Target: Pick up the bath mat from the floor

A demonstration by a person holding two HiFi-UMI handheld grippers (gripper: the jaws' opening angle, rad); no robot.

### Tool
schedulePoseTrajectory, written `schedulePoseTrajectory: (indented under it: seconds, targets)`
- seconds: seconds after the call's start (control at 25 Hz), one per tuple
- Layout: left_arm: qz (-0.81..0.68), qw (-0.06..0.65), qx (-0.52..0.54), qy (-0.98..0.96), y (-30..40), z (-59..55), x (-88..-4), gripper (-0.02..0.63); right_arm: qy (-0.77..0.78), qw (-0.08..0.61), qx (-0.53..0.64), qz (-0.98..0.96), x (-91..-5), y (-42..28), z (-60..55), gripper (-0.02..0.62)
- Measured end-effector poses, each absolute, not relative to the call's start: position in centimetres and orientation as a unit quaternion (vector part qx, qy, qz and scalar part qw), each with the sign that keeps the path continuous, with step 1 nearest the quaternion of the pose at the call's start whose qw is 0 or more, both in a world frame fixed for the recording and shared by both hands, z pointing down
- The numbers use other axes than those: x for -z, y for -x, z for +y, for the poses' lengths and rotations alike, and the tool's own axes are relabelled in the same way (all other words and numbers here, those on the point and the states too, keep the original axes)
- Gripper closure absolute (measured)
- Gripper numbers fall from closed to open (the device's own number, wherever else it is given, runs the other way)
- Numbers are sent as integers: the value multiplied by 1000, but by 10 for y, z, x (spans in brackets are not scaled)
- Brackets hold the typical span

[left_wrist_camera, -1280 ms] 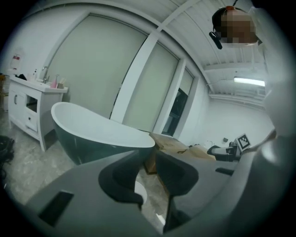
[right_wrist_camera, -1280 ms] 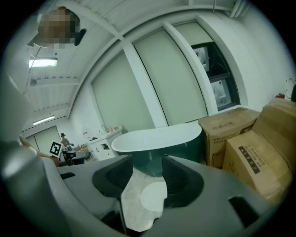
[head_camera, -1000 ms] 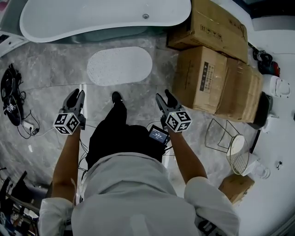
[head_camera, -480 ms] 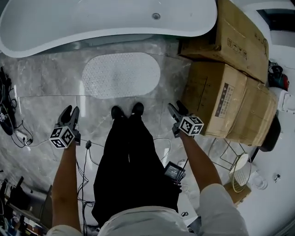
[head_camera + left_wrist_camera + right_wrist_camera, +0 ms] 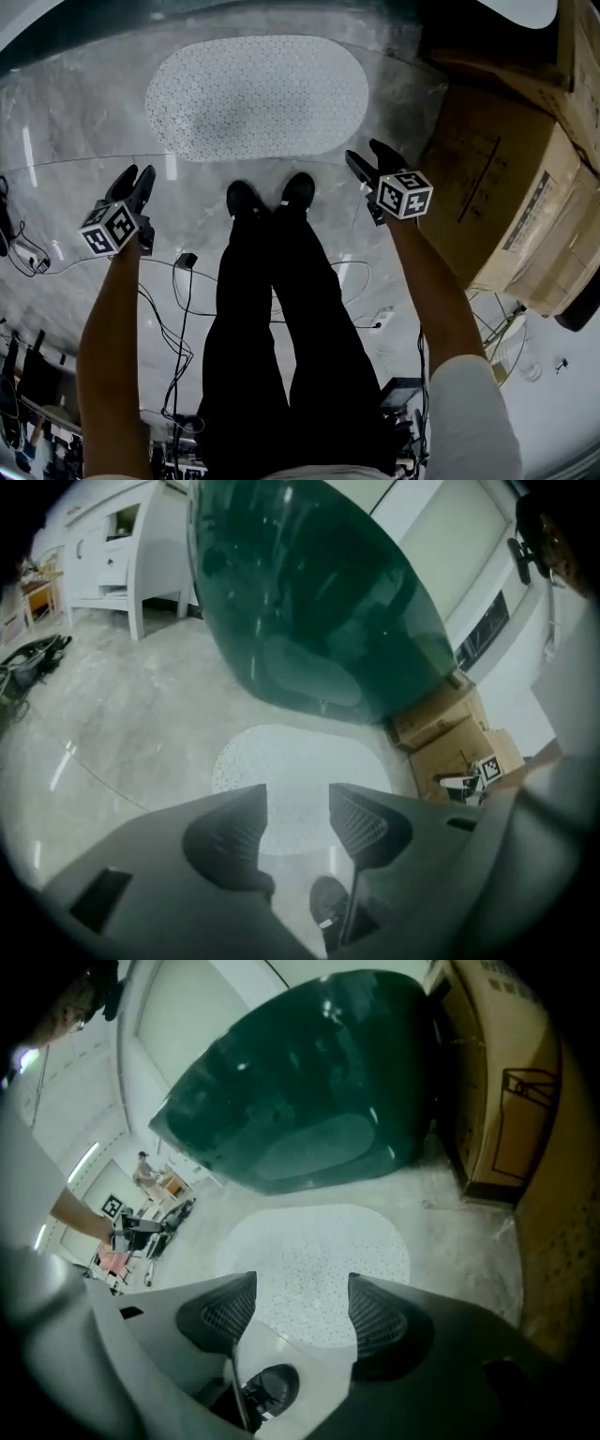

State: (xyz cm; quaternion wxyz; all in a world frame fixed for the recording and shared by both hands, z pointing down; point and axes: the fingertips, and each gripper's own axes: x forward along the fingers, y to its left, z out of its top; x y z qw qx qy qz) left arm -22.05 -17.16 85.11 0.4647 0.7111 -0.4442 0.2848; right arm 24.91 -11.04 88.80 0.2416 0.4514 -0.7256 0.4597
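Note:
The bath mat [image 5: 258, 98] is a white speckled oval lying flat on the grey marble floor, just beyond the person's shoes [image 5: 246, 199]. My left gripper [image 5: 134, 178] hangs low at the mat's near left end, and my right gripper [image 5: 368, 157] at its near right end. Neither touches the mat. In the left gripper view the mat [image 5: 300, 771] shows through the gap of the left gripper [image 5: 297, 803]. In the right gripper view the mat [image 5: 319, 1251] lies beyond the right gripper [image 5: 302, 1288]. Both sets of jaws have just been opening, and nothing is between them.
Large cardboard boxes [image 5: 511, 187] stand close on the right of the mat. The bathtub [image 5: 309, 602] rises right behind the mat. Cables [image 5: 178, 281] trail across the floor near the person's legs. White cabinets [image 5: 122, 546] stand at the far left.
Both grippers have dropped toward the floor as the person bent down, so the mat looks much nearer and larger. Both pairs of jaws stand wider apart than before.

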Motion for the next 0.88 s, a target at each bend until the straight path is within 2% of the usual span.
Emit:
schedulePoseTrajectory:
  seconds: [0.56,0.88]
  targets:
    - [-476,429,-370,-672,259,-207,-1047,329,-498,324,-404,-695,-1067,-320,-171,265]
    - [-483,411,-433,-640,270,-228,-1103,282,-507,377,-389,-670,-1120,-325,-174,245]
